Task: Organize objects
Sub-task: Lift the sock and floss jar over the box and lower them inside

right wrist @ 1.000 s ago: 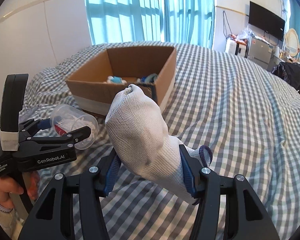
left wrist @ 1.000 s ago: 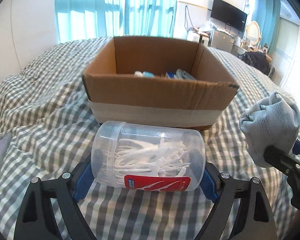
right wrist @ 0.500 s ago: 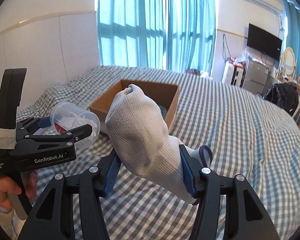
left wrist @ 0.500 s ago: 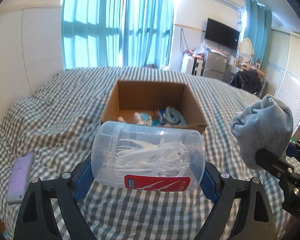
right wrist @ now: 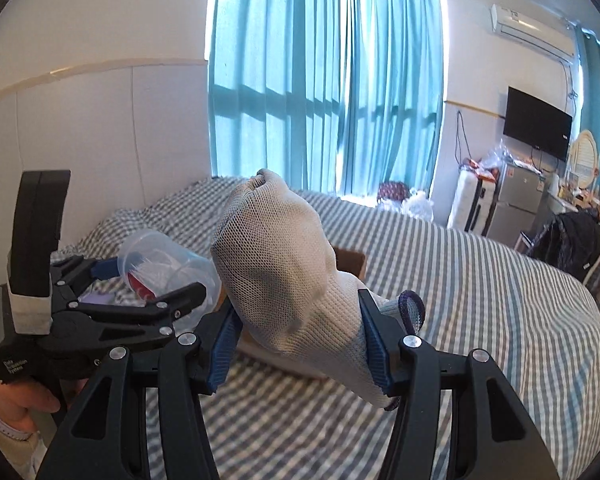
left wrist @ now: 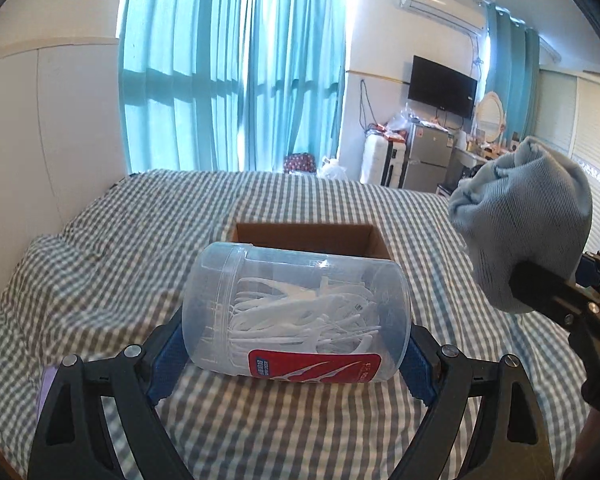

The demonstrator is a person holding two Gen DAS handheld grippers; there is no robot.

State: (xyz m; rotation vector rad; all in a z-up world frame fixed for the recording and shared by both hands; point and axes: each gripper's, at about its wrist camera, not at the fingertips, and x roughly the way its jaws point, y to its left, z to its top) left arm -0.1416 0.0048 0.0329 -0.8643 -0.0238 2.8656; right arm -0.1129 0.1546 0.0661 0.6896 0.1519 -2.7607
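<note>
Left wrist view: the left gripper (left wrist: 296, 354) has its jaws pinched on a clear jar (left wrist: 296, 312) of white floss picks, lying on its side crosswise between the blue pads, one pad at the lid end and one at the base. The jar is held up above the checked bed (left wrist: 100, 248), in front of the open box (left wrist: 304, 234), whose contents cannot be made out from here. I judge the jar to be light, stiff and smooth; hard plastic like this can slip or twist out of an end-to-end hold, so a firm pinch across the flat ends suits it. At the right edge a grey sock (left wrist: 524, 220) sticks up from the other tool.

Right wrist view: the right gripper (right wrist: 300, 344) is clamped on the sock (right wrist: 284, 276), a soft knitted bundle squeezed between the pads near its lower part, the bulk rising free above them and a dark loop poking out beside the right pad. It looks light, limp and unbreakable; taking it by the thick middle seems best. The left gripper (right wrist: 172, 300) and jar (right wrist: 164, 264) show at left, just beside the sock. The box (right wrist: 352, 260) is mostly hidden behind the sock.
</note>
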